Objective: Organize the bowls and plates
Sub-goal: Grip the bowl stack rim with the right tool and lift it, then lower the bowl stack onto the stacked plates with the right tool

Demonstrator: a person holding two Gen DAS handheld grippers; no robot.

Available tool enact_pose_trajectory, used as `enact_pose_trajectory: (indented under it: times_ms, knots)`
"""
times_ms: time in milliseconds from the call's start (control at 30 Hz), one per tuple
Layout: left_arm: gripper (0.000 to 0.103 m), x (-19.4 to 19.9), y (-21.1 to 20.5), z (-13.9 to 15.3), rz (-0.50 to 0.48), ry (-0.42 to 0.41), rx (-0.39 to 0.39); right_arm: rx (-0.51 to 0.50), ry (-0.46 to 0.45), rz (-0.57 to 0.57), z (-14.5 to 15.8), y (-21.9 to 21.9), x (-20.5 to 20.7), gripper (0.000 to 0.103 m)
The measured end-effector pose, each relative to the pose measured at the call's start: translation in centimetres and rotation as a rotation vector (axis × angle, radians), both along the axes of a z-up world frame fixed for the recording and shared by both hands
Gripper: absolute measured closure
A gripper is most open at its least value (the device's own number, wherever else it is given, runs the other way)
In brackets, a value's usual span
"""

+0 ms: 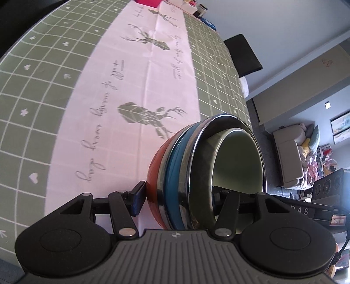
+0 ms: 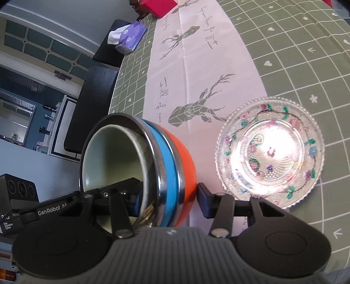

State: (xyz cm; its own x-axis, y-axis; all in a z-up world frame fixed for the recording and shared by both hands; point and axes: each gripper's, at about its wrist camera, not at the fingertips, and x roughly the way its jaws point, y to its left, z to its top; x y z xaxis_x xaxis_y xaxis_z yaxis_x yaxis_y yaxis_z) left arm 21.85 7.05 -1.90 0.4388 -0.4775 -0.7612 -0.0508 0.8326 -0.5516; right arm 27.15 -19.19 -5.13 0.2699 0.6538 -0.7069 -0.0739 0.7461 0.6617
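A nested stack of bowls point(image 1: 172, 174), orange outermost, then blue, steel-rimmed and pale green innermost, is held tipped on its side above the tablecloth. My left gripper point(image 1: 177, 198) is shut on its wall, one finger against the orange outside and one inside the green bowl. In the right wrist view the same stack point(image 2: 168, 161) is clamped by my right gripper point(image 2: 169, 200), with its left finger inside and its right pad at the orange outside. A clear glass plate point(image 2: 270, 153) with painted flowers lies flat on the table just right of the stack.
The table carries a green checked cloth point(image 1: 43, 91) with a white deer-print runner point(image 1: 140, 72). A purple tissue pack point(image 2: 130, 38) and a red box point(image 2: 160, 6) sit at the far end. Black chairs point(image 2: 94, 104) stand along the table edge, and another black chair point(image 1: 242, 54) stands by it.
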Motion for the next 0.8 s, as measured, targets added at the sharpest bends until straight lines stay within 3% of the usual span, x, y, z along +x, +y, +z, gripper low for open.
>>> enact_pose_trajectory:
  times_ms: [233,433,800]
  knots:
    - [0.044,2.1,-4.1,-0.3,-0.045,0.004,-0.042,-0.033,-0.006,-0.055,0.9,-4.4,0.6,0.056]
    - [0.044,4.0,-6.9,-2.4,-0.067,0.057,-0.078,-0.061,0.019,-0.102,-0.4,-7.5,1.5,0.056]
    - [0.044,5.6,-8.2,-4.8,-0.064,0.136,-0.085,-0.063,0.085,-0.121,-2.9,-9.2,3.1,0.056]
